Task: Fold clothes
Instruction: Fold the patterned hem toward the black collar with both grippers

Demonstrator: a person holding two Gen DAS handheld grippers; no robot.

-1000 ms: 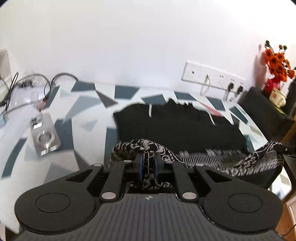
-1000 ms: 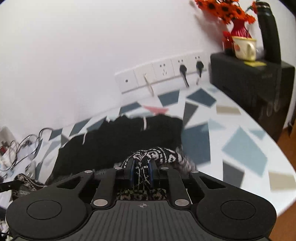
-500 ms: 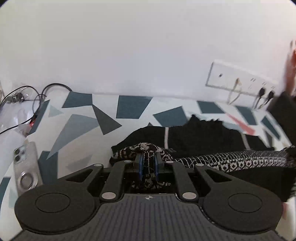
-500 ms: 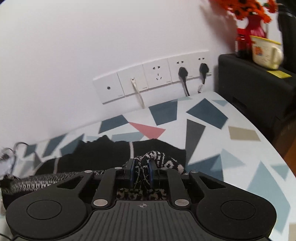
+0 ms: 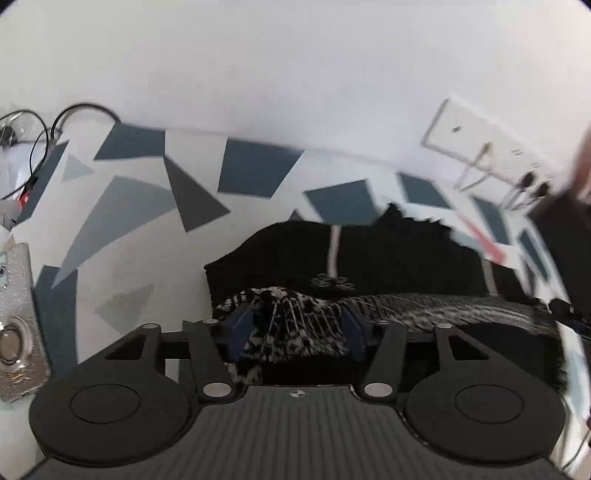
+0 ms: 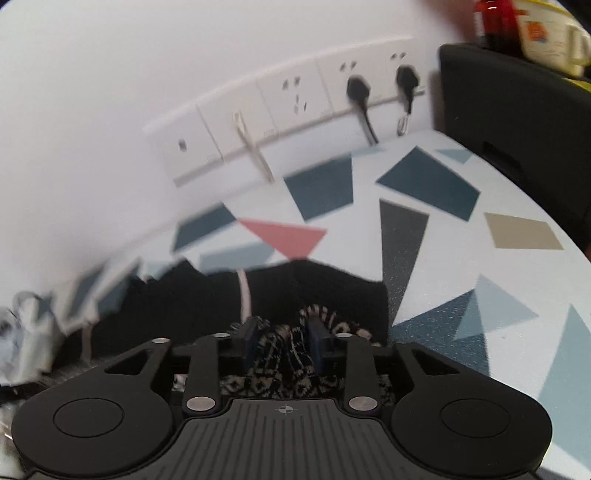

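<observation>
A person works two hand-held grippers over a black garment (image 5: 388, 254) spread on a table (image 5: 122, 206) patterned with grey, blue and pink shapes. The garment lies flat toward the back wall, a thin pale stripe running across it. Its black-and-white patterned band (image 5: 424, 308) is folded over onto the black fabric and stretches between the two tools.

The left gripper (image 5: 293, 326) stands with its jaws spread wide, blue pads on either side of the bunched patterned cloth, which sits loosely between them without being pinched. The right gripper (image 6: 282, 341) has its jaws parted to a narrower gap, the patterned band (image 6: 284, 350) between the pads; whether the pads touch the cloth is hard to tell through the blur.

At the left edge of the table rests a phone in a clear case (image 5: 16, 325), with a tangle of black cables (image 5: 55, 125) behind it. A row of white wall sockets (image 6: 291, 99) holds two black plugs and a white one. A black cabinet (image 6: 517, 107) stands beside the table on the right, carrying a cream mug (image 6: 550, 33) and a red vase (image 6: 496, 22).
</observation>
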